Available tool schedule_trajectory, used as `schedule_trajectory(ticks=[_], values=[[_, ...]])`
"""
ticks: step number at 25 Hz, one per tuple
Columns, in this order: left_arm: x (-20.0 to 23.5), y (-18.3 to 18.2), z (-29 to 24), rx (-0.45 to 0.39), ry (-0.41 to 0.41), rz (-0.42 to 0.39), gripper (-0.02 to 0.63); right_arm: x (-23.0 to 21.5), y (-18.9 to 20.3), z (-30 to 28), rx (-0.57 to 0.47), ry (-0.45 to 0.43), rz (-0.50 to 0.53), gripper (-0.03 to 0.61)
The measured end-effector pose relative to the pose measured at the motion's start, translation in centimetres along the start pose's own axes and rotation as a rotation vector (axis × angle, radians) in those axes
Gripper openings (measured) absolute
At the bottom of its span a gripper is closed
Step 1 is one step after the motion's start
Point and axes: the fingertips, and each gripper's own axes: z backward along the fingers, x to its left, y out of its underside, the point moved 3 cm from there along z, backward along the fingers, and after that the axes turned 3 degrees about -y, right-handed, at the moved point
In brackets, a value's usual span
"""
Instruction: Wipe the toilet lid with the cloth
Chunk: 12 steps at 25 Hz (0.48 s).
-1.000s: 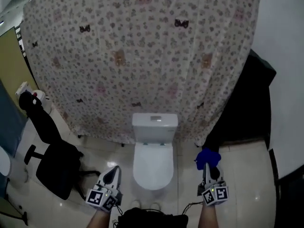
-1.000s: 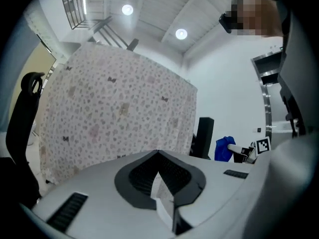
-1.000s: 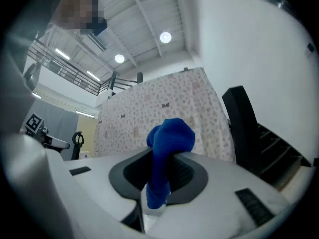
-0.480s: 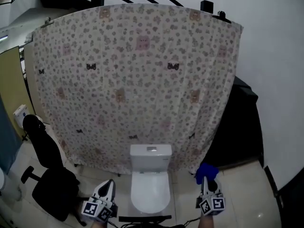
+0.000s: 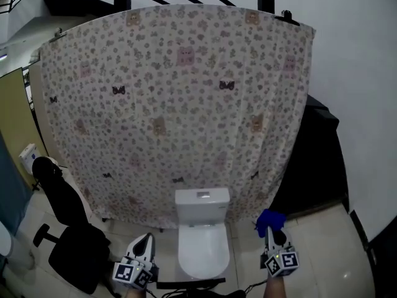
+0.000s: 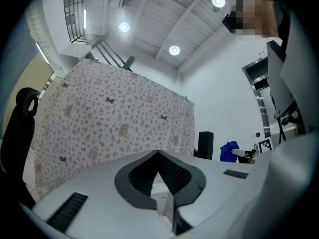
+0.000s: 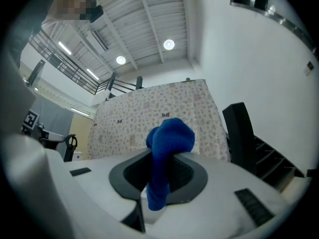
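A white toilet with its lid down stands against the flowered curtain, low in the head view. My right gripper hangs to the right of the bowl, shut on a blue cloth that bunches above its jaws; the same blue cloth fills the middle of the right gripper view. My left gripper hangs to the left of the bowl, its jaws closed with nothing between them. Both grippers stay apart from the toilet.
A flowered curtain hangs behind the toilet. A black office chair stands at the left on the tiled floor. Dark black panels stand at the right by the white wall.
The head view has tilted up: the toilet and both grippers sit lower in the frame, and more of the curtain and wall shows. The cloth stays held in the right gripper.
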Motion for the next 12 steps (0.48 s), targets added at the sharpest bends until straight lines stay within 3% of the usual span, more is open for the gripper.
schedule_trajectory(ticks=[12], values=[[2.3, 0.3, 0.1, 0.020, -0.029, -0.023, -0.006, 1.9, 1.3, -2.1, 0.035, -0.035, -0.010, 0.060]])
